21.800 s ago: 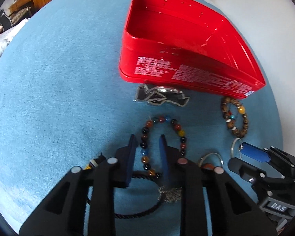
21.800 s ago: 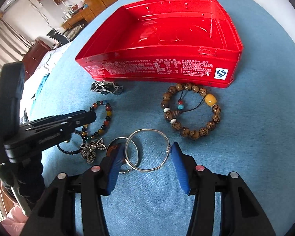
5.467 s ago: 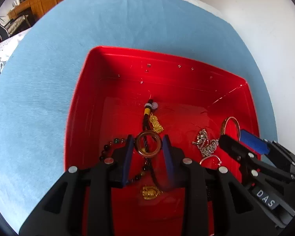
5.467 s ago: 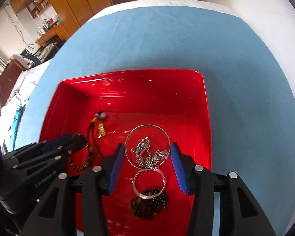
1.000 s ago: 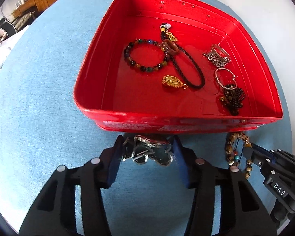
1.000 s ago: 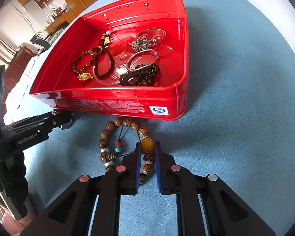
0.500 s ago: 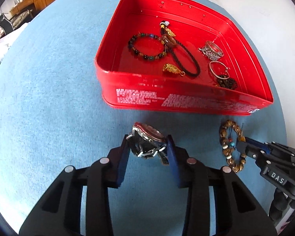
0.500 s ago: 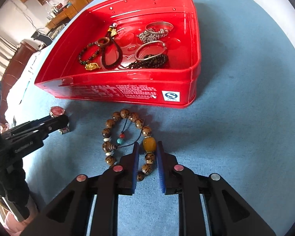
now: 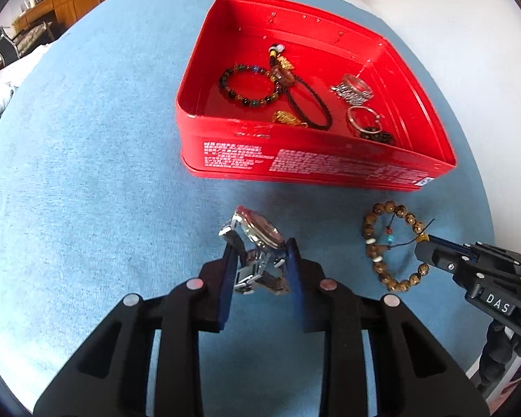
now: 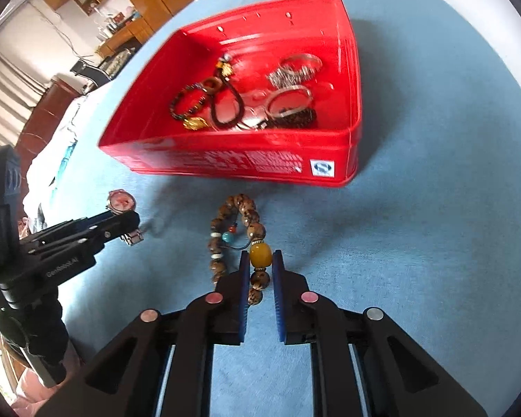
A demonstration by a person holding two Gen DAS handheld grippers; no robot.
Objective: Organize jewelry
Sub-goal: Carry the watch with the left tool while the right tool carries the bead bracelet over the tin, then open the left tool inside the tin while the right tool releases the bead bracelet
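A silver watch with a red face (image 9: 257, 231) sits between the fingers of my left gripper (image 9: 260, 245), whose jaws are closing on its band, holding it just above the blue cloth. A wooden bead bracelet (image 10: 241, 213) hangs stretched from my right gripper (image 10: 260, 260), whose jaws are closing on its yellow bead (image 10: 260, 255). The red tin (image 9: 295, 163) stands beyond both grippers and holds several bracelets, rings and a chain. In the right wrist view the left gripper (image 10: 121, 222) shows at the left with the watch (image 10: 121, 201), in front of the tin (image 10: 225, 160).
Blue cloth (image 9: 87, 173) covers the round table. A white wall (image 9: 451, 17) lies behind the tin at the right. Wooden furniture and a chair (image 10: 97, 66) stand far off at the left. The right gripper's black body (image 9: 486, 278) is at the right edge.
The left gripper has drawn back from the tin with the watch, raised off the cloth and closed tighter on it. The right gripper has lifted the bracelet's near side, so it hangs longer.
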